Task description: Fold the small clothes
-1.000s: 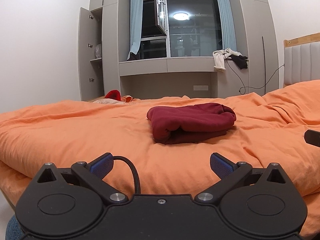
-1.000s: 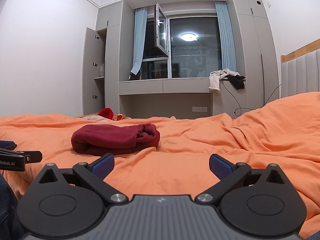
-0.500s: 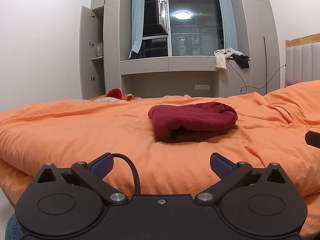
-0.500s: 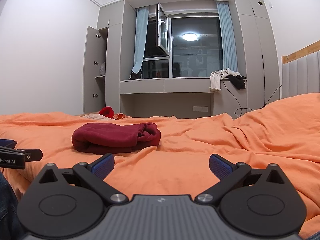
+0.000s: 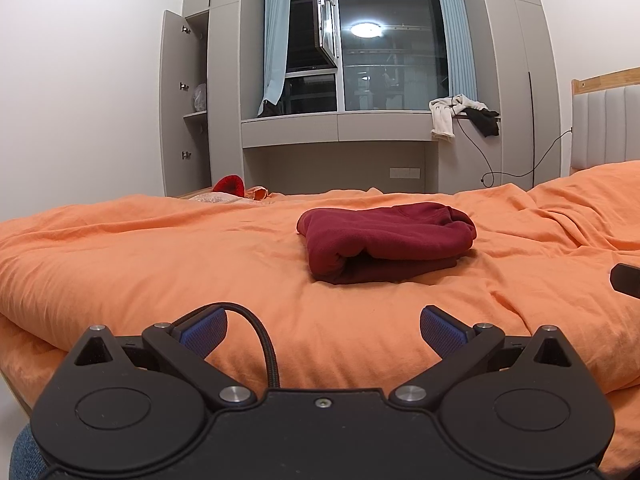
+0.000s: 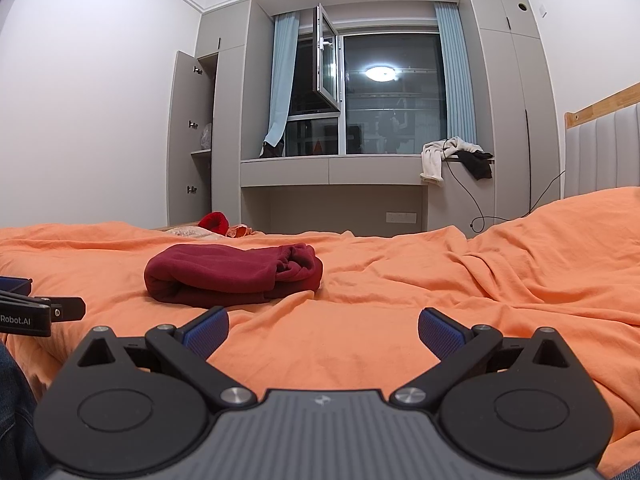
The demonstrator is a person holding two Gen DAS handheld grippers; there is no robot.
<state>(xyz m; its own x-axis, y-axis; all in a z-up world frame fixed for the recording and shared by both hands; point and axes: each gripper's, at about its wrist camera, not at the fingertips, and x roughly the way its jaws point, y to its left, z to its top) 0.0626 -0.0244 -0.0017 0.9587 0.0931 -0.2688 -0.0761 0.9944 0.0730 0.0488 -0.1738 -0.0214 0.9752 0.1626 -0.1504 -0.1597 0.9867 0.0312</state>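
Your left tongs [image 5: 322, 326] and right tongs [image 6: 322, 326] gape empty (low in frame), clear of the folded sweater [image 5: 384, 242] mid-bed [image 5: 160, 264], seemingly finished.

maroon garment [image 5: 384, 240], orange bedcover [image 5: 160, 264]

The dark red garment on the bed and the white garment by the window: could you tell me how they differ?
The dark red garment is folded into a compact bundle, while the white garment is unfolded and draped. The dark red garment lies flat on the orange duvet; the white garment hangs over the ledge edge. Neither is held by a tool.
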